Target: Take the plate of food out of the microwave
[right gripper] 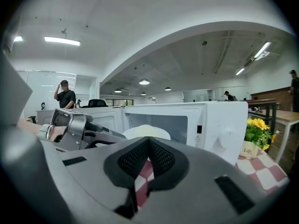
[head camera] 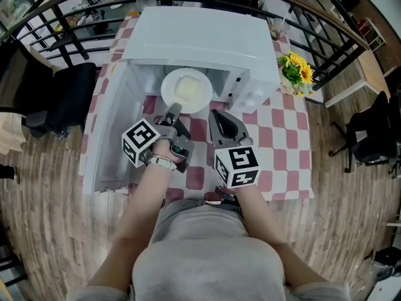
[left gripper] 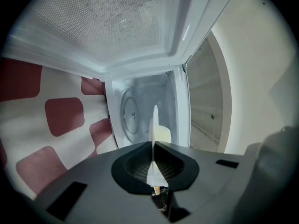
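Note:
A white plate (head camera: 186, 90) with pale food on it sits at the mouth of the open white microwave (head camera: 207, 36). My left gripper (head camera: 175, 108) is turned on its side and shut on the plate's near rim. In the left gripper view the plate (left gripper: 153, 122) shows edge-on between the closed jaws of that gripper (left gripper: 153, 146), with the turntable (left gripper: 129, 117) behind it inside the cavity. My right gripper (head camera: 215, 113) hovers just right of the left one, in front of the microwave, shut and empty. From the right gripper view the plate (right gripper: 145, 131) lies beyond the shut tips of the right gripper (right gripper: 148, 140).
The microwave door (head camera: 109, 130) stands swung open on the left. The red-and-white checked tablecloth (head camera: 285, 143) covers the table. A pot of yellow flowers (head camera: 296, 73) stands right of the microwave. Dark railings and chairs ring the table; people stand far off.

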`<state>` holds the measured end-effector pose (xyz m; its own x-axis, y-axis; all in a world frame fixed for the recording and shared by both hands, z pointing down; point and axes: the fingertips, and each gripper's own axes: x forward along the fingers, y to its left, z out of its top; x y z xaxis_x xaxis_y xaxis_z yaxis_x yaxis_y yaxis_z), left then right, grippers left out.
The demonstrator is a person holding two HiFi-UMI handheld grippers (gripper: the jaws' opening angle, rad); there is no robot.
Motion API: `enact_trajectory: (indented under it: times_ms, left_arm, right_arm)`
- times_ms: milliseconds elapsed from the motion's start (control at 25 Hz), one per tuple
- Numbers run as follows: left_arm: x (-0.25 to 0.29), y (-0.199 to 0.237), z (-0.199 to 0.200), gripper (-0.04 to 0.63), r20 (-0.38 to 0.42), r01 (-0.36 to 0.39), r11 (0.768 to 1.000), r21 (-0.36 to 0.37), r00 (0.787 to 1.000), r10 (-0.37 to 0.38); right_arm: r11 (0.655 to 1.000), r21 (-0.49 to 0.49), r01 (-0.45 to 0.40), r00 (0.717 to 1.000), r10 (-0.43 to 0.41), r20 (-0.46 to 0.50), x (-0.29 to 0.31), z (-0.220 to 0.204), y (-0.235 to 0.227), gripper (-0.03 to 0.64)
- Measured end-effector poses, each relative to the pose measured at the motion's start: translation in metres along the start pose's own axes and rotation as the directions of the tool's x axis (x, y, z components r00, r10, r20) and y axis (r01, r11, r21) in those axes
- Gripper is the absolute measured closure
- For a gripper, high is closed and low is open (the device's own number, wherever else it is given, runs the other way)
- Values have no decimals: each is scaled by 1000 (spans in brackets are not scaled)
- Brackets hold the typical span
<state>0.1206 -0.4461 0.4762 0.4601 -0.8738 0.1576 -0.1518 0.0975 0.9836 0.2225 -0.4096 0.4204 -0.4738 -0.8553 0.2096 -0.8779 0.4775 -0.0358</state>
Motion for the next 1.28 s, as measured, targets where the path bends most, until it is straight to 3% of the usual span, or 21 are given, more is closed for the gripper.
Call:
enact_trajectory:
  times_ms: [1280]
  left_arm:
    - [-51,-31,-16,579,130,84,996,41,988,-89]
  right_arm:
    - [998,-51,36,997,-33,65,-24,26,14,595]
